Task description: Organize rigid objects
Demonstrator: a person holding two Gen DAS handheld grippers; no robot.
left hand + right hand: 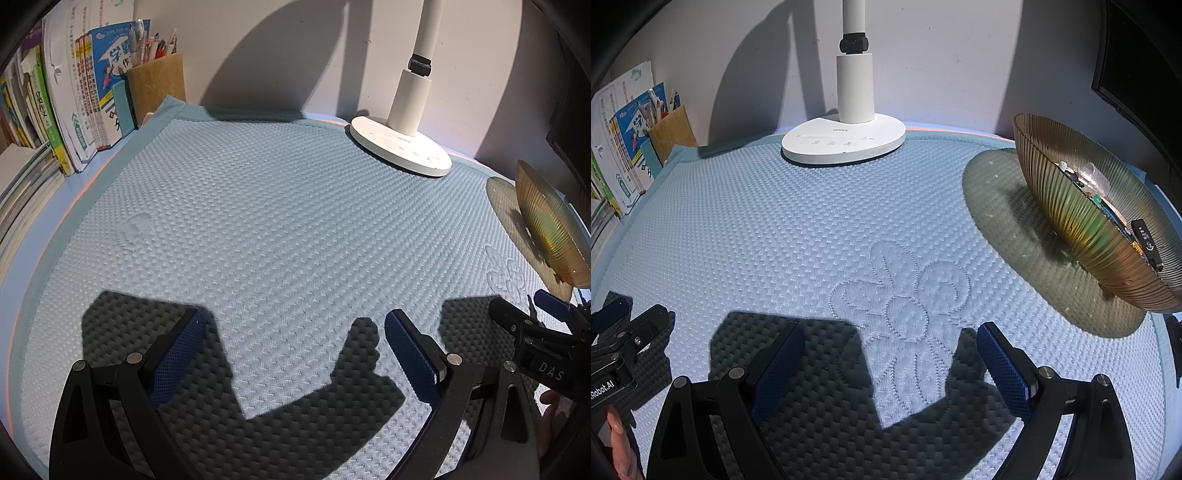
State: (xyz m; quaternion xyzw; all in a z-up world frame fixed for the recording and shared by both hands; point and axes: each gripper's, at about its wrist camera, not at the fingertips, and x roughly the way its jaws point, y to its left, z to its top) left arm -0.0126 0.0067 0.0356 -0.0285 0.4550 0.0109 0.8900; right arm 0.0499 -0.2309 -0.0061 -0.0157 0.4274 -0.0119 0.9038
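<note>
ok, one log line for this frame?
left gripper: open, empty | right gripper: open, empty | amber ribbed bowl: small items inside | blue mat: bare between jaws

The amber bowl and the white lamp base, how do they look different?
The amber bowl is ribbed, see-through glass; the white lamp base is smooth and opaque. The bowl is deep, holding small items, among them a black stick; the lamp base is a flat disc carrying an upright pole. The bowl sits at the right edge of the blue mat, the lamp base at its back edge. Both are round and rest on that mat.
</note>
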